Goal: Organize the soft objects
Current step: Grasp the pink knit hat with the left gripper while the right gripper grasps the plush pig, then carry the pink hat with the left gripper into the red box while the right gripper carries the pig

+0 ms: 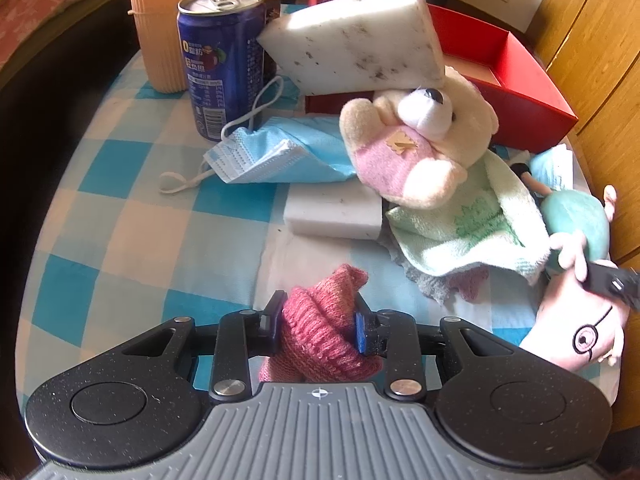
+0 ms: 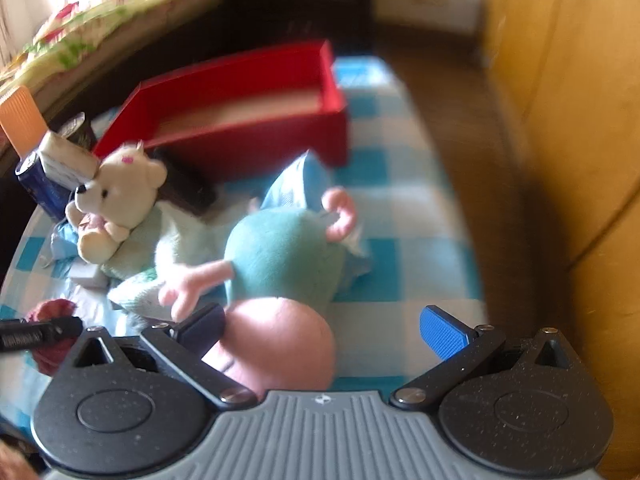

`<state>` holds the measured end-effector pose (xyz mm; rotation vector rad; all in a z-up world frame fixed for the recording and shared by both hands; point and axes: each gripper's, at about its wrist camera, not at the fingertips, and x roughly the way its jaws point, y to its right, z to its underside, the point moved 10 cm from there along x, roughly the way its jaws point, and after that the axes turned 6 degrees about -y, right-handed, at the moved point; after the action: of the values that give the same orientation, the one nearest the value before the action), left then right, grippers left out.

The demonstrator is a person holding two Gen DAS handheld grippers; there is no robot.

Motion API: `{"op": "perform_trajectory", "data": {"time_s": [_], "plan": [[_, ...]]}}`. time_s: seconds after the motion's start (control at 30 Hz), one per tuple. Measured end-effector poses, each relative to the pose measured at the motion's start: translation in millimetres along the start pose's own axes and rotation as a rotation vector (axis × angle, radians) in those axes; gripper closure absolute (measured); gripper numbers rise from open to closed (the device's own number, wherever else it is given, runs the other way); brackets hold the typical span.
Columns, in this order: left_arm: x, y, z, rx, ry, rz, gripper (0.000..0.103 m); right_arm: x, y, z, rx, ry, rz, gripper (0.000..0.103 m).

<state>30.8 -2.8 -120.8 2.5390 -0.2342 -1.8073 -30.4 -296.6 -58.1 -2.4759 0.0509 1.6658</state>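
My left gripper [image 1: 320,320] is shut on a pink knitted sock [image 1: 320,336] low over the checked cloth. My right gripper [image 2: 324,332] is open, its jaws on either side of the pink head of a pig plush toy [image 2: 280,256] in a teal dress; the toy also shows in the left wrist view [image 1: 576,224]. A cream teddy bear [image 1: 416,136] lies on a green-and-white towel [image 1: 460,224], also seen in the right wrist view [image 2: 116,200]. A red box [image 2: 240,112] stands open behind them. A large white sponge [image 1: 360,36] leans on the box.
A blue drink can [image 1: 224,60], an orange ribbed cup [image 1: 164,24], a blue face mask [image 1: 264,152] and a small white sponge block [image 1: 336,210] lie on the checked cloth [image 1: 132,208]. A wooden cabinet [image 2: 560,120] stands to the right.
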Motion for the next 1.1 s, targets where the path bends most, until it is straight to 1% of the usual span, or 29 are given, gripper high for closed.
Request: {"op": "perform_trajectory", "data": {"time_s": [0.1,0.17,0.23,0.3,0.43,0.5,0.53,0.57,0.6,0.63,0.77,0.83,0.87,0.97,1.1], "plan": [[2.5,-6.4,1.0,-0.006,-0.01,0.001,0.07,24.7,-4.5,-4.8,0.066,-0.115,-0.057,0.018],[5.2,-9.5,2.3,-0.005,-0.021,-0.001,0.07,39.8,-5.4,-2.4,0.091,-0.159,-0.073,0.018],[5.4,-10.5,1.9,-0.001,-0.023,0.001,0.07,50.8,-4.6,0.9,0.11,-0.173,-0.073,0.018],[5.6,-10.4,1.2,0.002,-0.023,-0.002,0.07,53.6,-5.3,3.2,0.107,-0.157,-0.06,0.018],[5.7,-8.6,0.5,0.012,-0.022,-0.01,0.07,54.9,-16.3,3.1,0.029,-0.149,-0.017,0.018],[6.0,-9.0,0.7,0.013,-0.024,-0.01,0.07,54.2,-23.8,7.3,-0.034,-0.136,0.003,0.022],[5.9,-9.2,0.8,0.012,-0.026,-0.011,0.07,52.6,-27.3,9.0,-0.058,-0.127,0.005,0.028],[5.8,-9.0,0.5,0.012,-0.027,-0.012,0.07,49.9,-29.8,10.1,-0.075,-0.119,0.004,0.037],[5.8,-8.7,0.5,0.012,-0.029,-0.013,0.07,46.9,-31.1,10.4,-0.081,-0.111,0.0,0.043],[5.6,-8.1,0.5,0.01,-0.03,-0.013,0.07,43.5,-32.4,10.3,-0.078,-0.111,-0.019,0.051],[5.5,-2.7,3.6,0.01,-0.048,0.011,0.07,38.1,-31.1,15.8,-0.025,-0.136,-0.114,0.053],[3.5,-0.8,5.4,0.019,-0.044,0.013,0.069,34.2,-30.1,20.2,0.02,-0.16,-0.19,0.054],[2.7,-0.6,5.3,0.023,-0.041,0.011,0.069,32.7,-29.2,22.3,0.036,-0.164,-0.21,0.054],[-2.7,2.3,6.3,0.031,-0.034,0.02,0.069,21.2,-27.4,30.5,0.075,-0.159,-0.249,0.054],[-16.6,13.4,3.0,0.062,0.009,0.029,0.069,-0.8,-26.2,33.5,0.08,-0.122,-0.272,0.054]]}}
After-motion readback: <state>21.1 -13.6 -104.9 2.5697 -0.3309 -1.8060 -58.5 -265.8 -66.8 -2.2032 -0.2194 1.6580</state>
